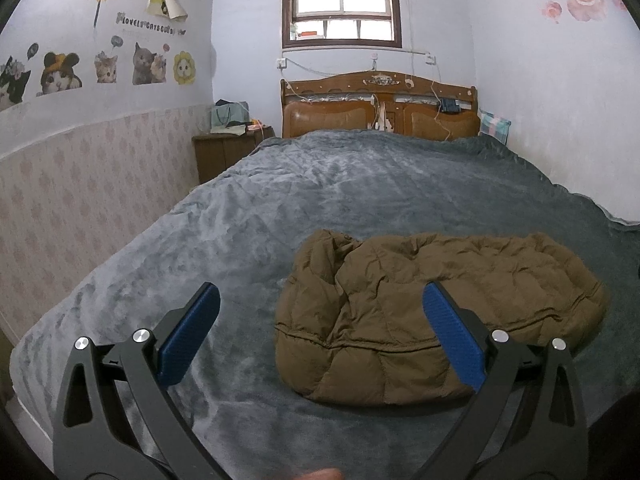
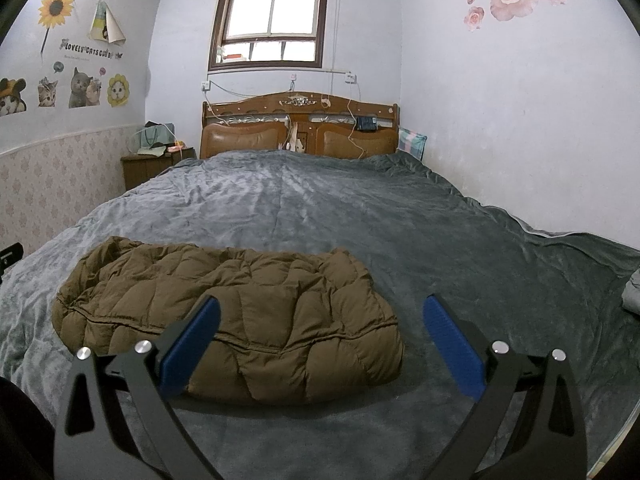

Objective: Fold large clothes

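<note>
A brown quilted puffer jacket (image 1: 432, 312) lies bunched into a compact bundle near the foot of the bed, on the grey plush blanket (image 1: 320, 184). My left gripper (image 1: 320, 292) hovers open above the bundle's left end, its blue pads wide apart and empty. In the right wrist view the same jacket (image 2: 240, 312) sits low and left of centre. My right gripper (image 2: 320, 300) hangs open over the jacket's right end, one pad over the fabric, the other over bare blanket (image 2: 440, 220). Neither gripper touches the jacket.
A wooden headboard (image 2: 300, 128) with cables stands at the far end under a window (image 2: 272, 24). A bedside cabinet (image 1: 228, 152) with bags is at the back left. Walls close both sides. A grey cloth edge (image 2: 632, 292) shows at the far right.
</note>
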Demonstrator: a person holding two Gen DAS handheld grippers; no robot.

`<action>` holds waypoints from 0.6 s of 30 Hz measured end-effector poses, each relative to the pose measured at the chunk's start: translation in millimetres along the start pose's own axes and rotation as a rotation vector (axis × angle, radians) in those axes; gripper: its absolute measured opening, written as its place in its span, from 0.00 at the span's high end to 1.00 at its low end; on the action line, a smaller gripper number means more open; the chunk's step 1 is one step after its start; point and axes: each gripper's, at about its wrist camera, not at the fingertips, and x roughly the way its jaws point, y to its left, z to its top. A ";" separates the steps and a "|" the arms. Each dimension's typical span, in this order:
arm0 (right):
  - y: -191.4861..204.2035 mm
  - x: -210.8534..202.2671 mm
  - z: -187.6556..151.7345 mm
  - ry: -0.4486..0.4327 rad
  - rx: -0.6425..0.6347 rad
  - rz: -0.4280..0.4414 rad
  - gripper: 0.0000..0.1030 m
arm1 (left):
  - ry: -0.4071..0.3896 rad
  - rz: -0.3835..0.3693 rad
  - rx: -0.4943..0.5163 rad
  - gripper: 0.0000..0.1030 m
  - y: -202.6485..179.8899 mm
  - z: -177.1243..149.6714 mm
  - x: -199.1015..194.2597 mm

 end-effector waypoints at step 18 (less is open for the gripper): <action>-0.5 -0.8 -0.3 0.001 0.000 0.000 0.02 | 0.005 0.004 -0.018 0.03 -0.3 -2.6 -0.5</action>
